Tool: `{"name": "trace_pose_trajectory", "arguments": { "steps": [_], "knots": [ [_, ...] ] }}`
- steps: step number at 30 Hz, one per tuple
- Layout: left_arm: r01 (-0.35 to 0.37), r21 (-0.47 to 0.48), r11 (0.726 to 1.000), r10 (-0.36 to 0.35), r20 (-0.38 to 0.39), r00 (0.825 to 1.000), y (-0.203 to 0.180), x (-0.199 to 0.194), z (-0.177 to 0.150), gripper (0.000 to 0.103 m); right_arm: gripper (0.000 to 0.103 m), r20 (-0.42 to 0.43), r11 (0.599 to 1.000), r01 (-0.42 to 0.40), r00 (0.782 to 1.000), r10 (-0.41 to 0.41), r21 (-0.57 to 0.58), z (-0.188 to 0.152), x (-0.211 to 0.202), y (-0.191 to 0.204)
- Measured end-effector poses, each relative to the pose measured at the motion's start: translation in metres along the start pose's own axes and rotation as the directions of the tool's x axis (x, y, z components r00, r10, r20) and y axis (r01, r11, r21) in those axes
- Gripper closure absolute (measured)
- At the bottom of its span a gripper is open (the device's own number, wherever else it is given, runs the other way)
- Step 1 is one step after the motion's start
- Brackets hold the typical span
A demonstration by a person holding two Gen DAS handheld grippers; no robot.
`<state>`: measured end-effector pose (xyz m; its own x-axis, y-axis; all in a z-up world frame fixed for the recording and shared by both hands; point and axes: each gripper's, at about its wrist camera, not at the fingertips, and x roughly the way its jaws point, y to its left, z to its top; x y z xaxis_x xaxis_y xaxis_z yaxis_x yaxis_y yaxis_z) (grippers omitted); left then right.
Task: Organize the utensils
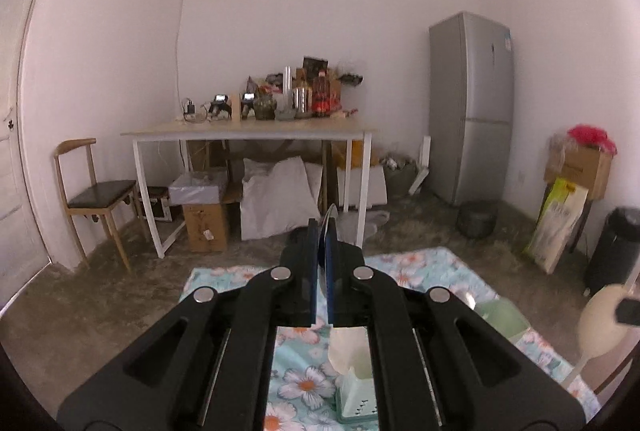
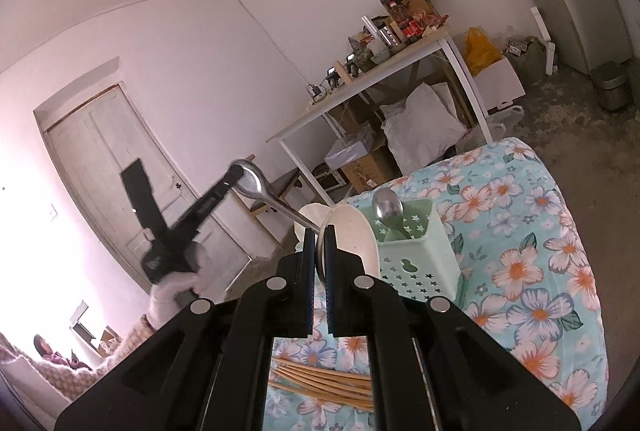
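In right view only, chopsticks (image 2: pixel 320 381) beneath the right claw (image 2: pixel 319 231).

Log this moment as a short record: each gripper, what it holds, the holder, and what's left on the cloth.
left gripper: shut on metal spoon, raised beside the table
right gripper: shut on cream ladle
green holder: upright on floral cloth
in holder: second spoon, bowl end up
left lying: wooden chopsticks, bundled on the cloth
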<state>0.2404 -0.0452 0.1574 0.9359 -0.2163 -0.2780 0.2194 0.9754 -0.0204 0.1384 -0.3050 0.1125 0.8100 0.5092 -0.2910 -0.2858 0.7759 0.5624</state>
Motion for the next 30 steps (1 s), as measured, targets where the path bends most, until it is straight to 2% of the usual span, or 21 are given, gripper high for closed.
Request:
{"name": "trace_pose_trajectory", "arguments": {
  "steps": [7, 12, 13, 15, 17, 27, 30],
  "knots": [
    [0.043, -0.075, 0.996, -0.049, -0.080, 0.996, 0.011, 0.020, -0.022, 0.099, 0.099, -0.006, 1.000, 0.000, 1.000, 0.000, 0.007, 0.000, 0.001, -0.002],
    [0.137, -0.191, 0.972, -0.165, -0.140, 0.976, 0.025, 0.027, -0.037, 0.094, 0.099, -0.010, 1.000, 0.000, 1.000, 0.000, 0.005, 0.000, 0.002, 0.000],
    [0.148, -0.207, 0.967, -0.179, -0.141, 0.974, 0.026, 0.027, -0.040, 0.093, 0.099, -0.011, 1.000, 0.001, 1.000, -0.001, 0.004, 0.000, 0.002, 0.000],
    [0.162, -0.246, 0.956, -0.201, -0.142, 0.969, 0.030, 0.026, -0.047, 0.081, 0.099, -0.012, 1.000, 0.002, 1.000, -0.002, 0.006, 0.000, 0.002, 0.001],
    [0.190, -0.296, 0.936, -0.238, -0.134, 0.962, 0.037, 0.023, -0.052, 0.078, 0.099, -0.011, 1.000, 0.001, 1.000, -0.001, 0.004, 0.000, 0.001, 0.001],
    [0.208, -0.409, 0.888, -0.281, -0.128, 0.951, 0.061, 0.011, -0.068, 0.076, 0.099, 0.003, 1.000, -0.002, 1.000, 0.002, -0.024, 0.007, -0.004, 0.007],
    [0.211, -0.435, 0.875, -0.292, -0.128, 0.948, 0.066, 0.002, -0.075, 0.075, 0.099, 0.026, 0.999, -0.039, 0.999, 0.040, -0.034, 0.019, -0.009, 0.011]
  ]
}}
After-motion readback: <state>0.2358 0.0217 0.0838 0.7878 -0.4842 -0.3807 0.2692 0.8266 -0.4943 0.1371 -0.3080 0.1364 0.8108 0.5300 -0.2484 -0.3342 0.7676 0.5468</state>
